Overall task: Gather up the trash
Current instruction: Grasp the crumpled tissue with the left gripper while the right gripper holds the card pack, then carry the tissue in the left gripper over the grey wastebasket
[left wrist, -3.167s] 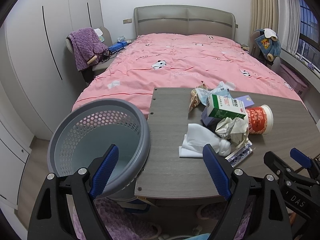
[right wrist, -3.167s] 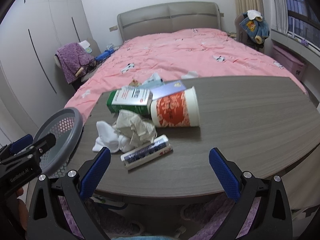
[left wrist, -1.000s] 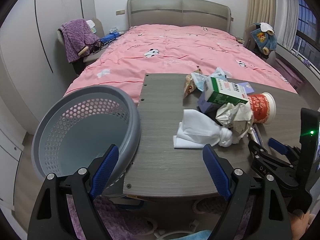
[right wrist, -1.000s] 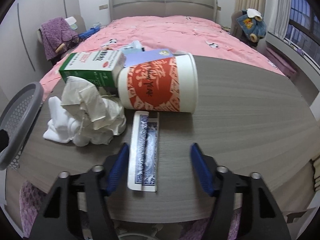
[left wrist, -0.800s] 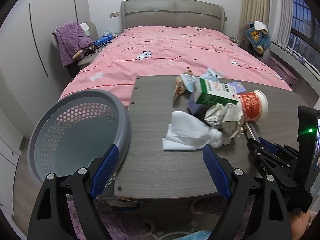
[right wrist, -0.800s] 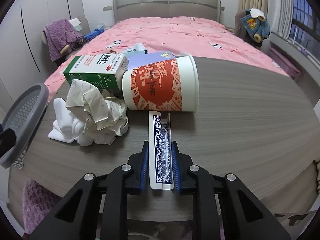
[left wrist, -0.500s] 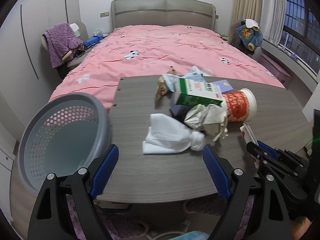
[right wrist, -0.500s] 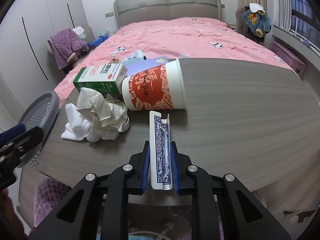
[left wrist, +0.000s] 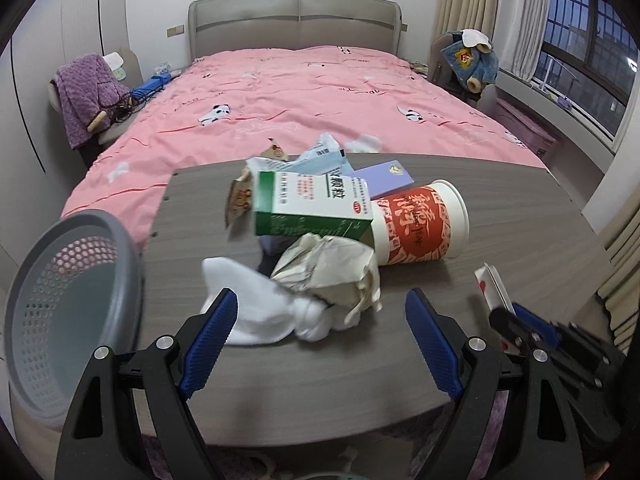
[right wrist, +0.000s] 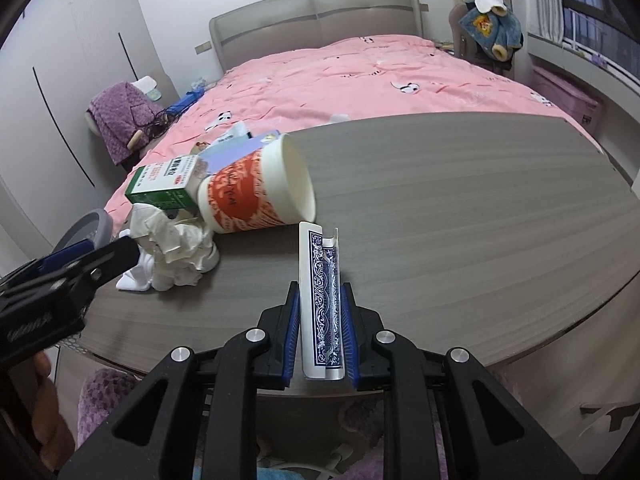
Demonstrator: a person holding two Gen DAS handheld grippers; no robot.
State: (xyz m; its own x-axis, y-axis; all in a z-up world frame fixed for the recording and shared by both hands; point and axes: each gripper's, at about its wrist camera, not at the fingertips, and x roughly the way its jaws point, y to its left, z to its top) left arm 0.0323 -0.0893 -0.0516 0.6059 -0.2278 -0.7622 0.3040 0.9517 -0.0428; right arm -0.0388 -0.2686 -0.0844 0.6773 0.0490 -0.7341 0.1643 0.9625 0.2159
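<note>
— Well, what is expected of the trash, from the left?

— At the table's (left wrist: 280, 380) left edge a perforated plastic basket (left wrist: 60, 304) waits. The left gripper (left wrist: 320, 340) is held wide open over a soft white cloth (left wrist: 260, 312) and crumpled paper (left wrist: 332, 264); both should compress easily.

— And further right?

— The paper cup (right wrist: 256, 196) seems light, crushable. 1 stiff, slick card box (right wrist: 322, 300) is clamped flat-sided in the right gripper (right wrist: 320, 336), above the table.

The grey basket (left wrist: 72, 312) was cut off at the lower left of the left wrist frame. The green carton (left wrist: 312, 210) hid part of the wrappers behind it (left wrist: 320, 160), and its small print was unreadable.
</note>
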